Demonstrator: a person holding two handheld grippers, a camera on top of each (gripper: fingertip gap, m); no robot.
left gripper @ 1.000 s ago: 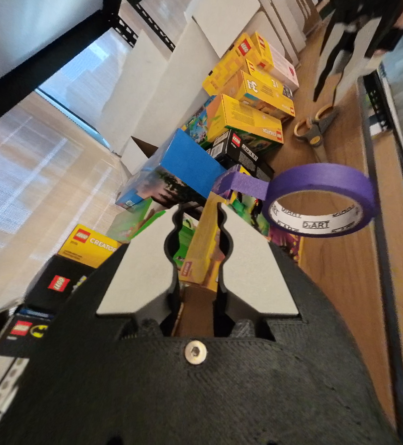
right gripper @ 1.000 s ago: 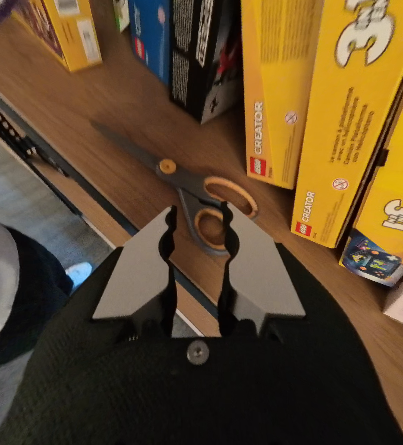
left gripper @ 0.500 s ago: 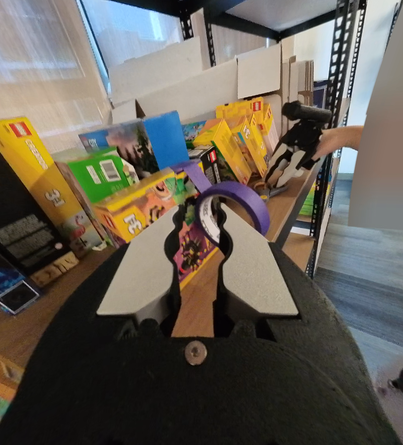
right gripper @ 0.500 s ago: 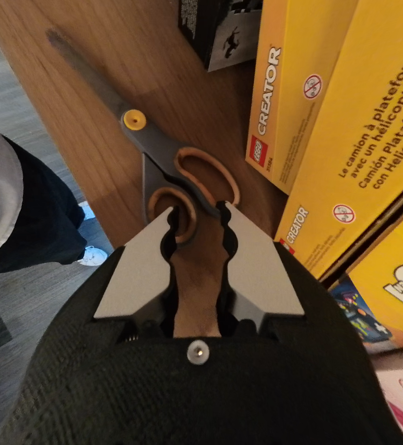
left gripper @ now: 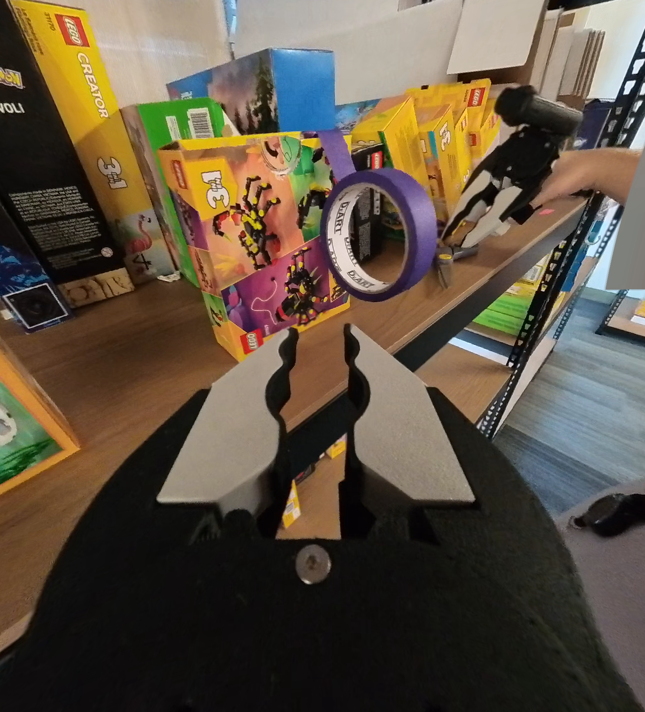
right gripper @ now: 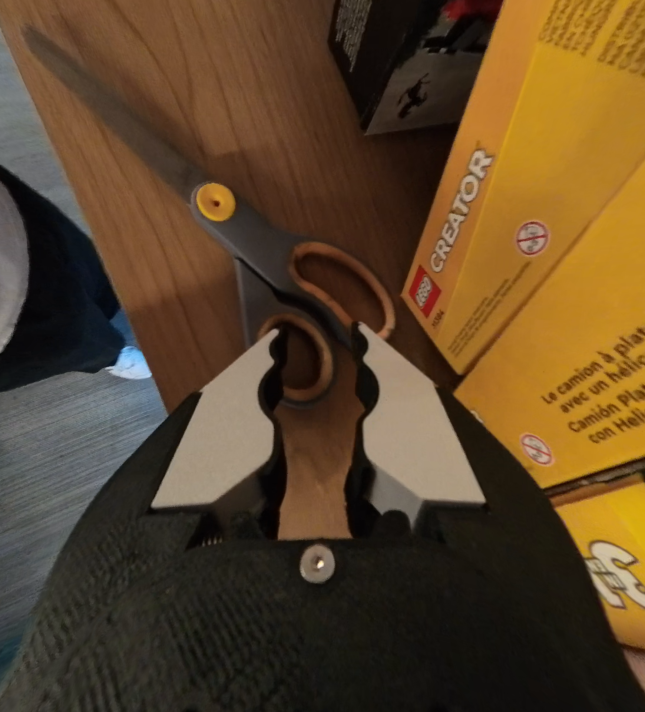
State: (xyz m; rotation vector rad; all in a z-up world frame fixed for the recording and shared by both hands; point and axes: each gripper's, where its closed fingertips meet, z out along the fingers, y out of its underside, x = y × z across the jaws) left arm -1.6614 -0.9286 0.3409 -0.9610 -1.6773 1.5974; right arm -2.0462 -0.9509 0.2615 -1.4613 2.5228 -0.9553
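A purple tape roll hangs by its own strip from the top of an upright yellow toy box on a wooden shelf. My left gripper is open and empty, a little in front of and below the roll. Grey scissors with orange-lined handles lie flat on the shelf. My right gripper is open, its fingertips over the handle loops, not closed on them. The right gripper also shows in the left wrist view, pointing down at the scissors.
Several toy boxes stand along the shelf: black and yellow ones at left, a blue one behind, yellow ones beside the scissors. A black metal rack post edges the shelf. A person's leg and shoe are beside it. My hands' fingertips stand some 40 cm from each other.
The left view swung from tilted to level and backed away from the tape roll. The right gripper came down closer over the scissors handles, jaws still open.
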